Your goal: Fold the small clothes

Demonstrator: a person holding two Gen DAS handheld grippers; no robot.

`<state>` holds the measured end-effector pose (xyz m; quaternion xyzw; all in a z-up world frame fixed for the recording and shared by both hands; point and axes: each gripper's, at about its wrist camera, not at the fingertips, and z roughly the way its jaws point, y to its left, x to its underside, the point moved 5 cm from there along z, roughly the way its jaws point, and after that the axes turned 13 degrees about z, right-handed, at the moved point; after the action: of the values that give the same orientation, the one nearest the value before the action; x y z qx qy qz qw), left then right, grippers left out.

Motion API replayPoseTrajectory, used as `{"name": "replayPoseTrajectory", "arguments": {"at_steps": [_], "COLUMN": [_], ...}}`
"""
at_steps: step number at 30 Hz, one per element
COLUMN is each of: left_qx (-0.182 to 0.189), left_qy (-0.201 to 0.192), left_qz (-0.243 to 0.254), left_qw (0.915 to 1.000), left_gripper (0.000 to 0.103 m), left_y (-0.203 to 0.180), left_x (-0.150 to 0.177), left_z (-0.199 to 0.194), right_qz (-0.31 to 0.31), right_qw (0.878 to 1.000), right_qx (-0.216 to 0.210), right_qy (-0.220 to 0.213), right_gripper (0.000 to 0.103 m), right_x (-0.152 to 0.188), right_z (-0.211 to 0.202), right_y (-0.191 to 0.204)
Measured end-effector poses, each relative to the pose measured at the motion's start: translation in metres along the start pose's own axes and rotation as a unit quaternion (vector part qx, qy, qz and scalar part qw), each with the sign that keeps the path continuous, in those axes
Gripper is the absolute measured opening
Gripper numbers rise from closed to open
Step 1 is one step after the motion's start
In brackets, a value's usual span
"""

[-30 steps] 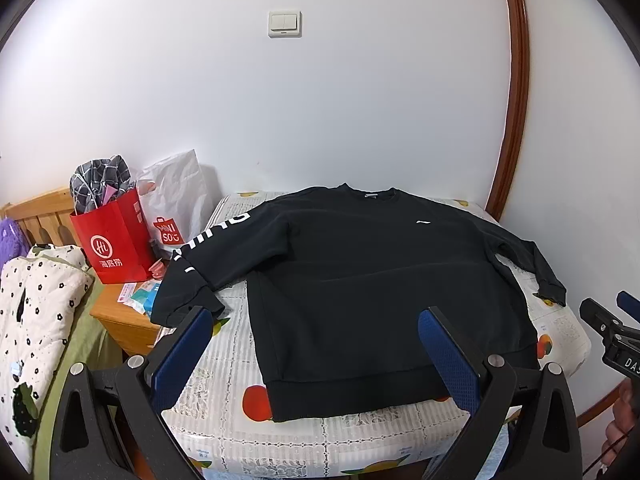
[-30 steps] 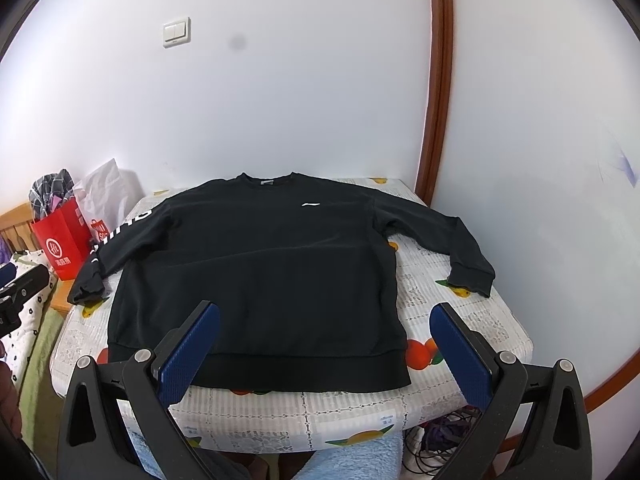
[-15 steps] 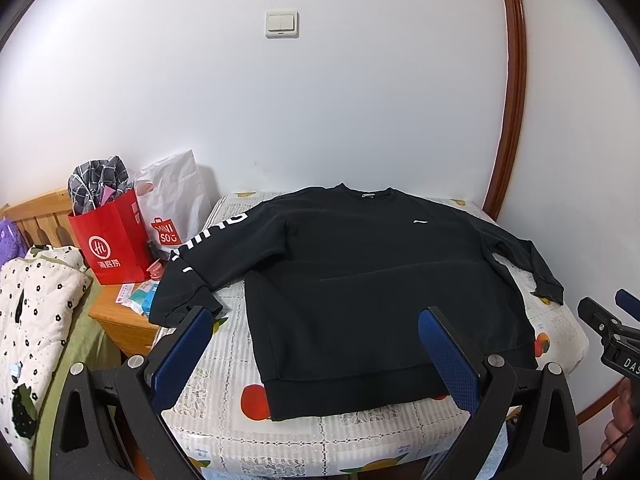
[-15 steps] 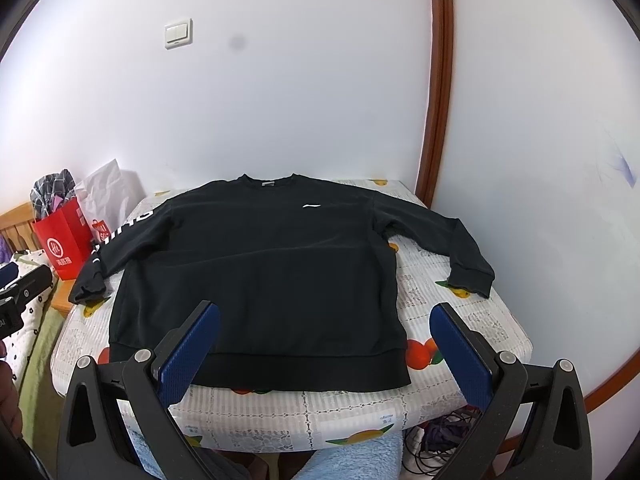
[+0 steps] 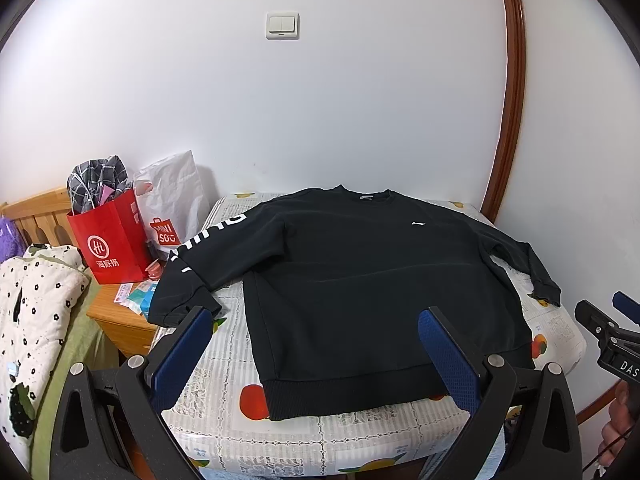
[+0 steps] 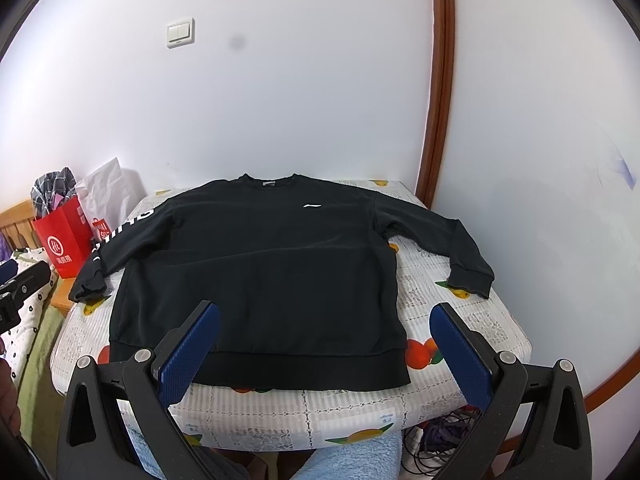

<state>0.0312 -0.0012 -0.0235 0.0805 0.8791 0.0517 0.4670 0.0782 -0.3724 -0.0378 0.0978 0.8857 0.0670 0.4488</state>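
Right wrist view shows the table [image 6: 472, 320] with the black sweatshirt [image 6: 260, 272] spread flat at its centre, the right sleeve [image 6: 448, 240] at 3 o'clock. The right gripper [image 6: 324, 344] and the left gripper [image 5: 316, 348] are both spread wide, holding nothing. I think the left cuff [image 5: 176, 308], hanging over the edge at 9 o'clock, could drag the cloth crooked when lifted.

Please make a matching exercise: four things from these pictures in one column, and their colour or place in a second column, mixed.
Things:
1. sweatshirt
2. paper bag
3. light switch
4. left tongs

Descriptions:
A. on the wall
B. red, on the wooden nightstand
C. open, blue pads
D. black, spread flat on the table

Pairs: 1-D, 2-B, 3-A, 4-C
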Motion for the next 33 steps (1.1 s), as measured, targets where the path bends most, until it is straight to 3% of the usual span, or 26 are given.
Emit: {"name": "replayPoseTrajectory", "arguments": {"at_steps": [18, 28, 33], "left_qx": [0.015, 0.017, 0.004], "left_qy": [0.002, 0.072, 0.108], "left_qz": [-0.009, -0.039, -0.066], "left_qw": [0.9998, 0.9965, 0.9920], "left_gripper": [0.103, 0.102, 0.102], "left_y": [0.005, 0.039, 0.077], "left_x": [-0.002, 0.018, 0.040], "left_z": [0.016, 0.090, 0.128], "right_qz": [0.002, -0.012, -0.005], "right_qw": [1.000, 0.999, 0.997], "right_qx": [-0.004, -0.003, 0.002], "right_qy": [0.001, 0.049, 0.077], "right_gripper": [0.103, 0.103, 0.103], "right_x": [0.002, 0.013, 0.022], "right_z": [0.011, 0.077, 0.114], "right_y": [0.002, 0.014, 0.018]}}
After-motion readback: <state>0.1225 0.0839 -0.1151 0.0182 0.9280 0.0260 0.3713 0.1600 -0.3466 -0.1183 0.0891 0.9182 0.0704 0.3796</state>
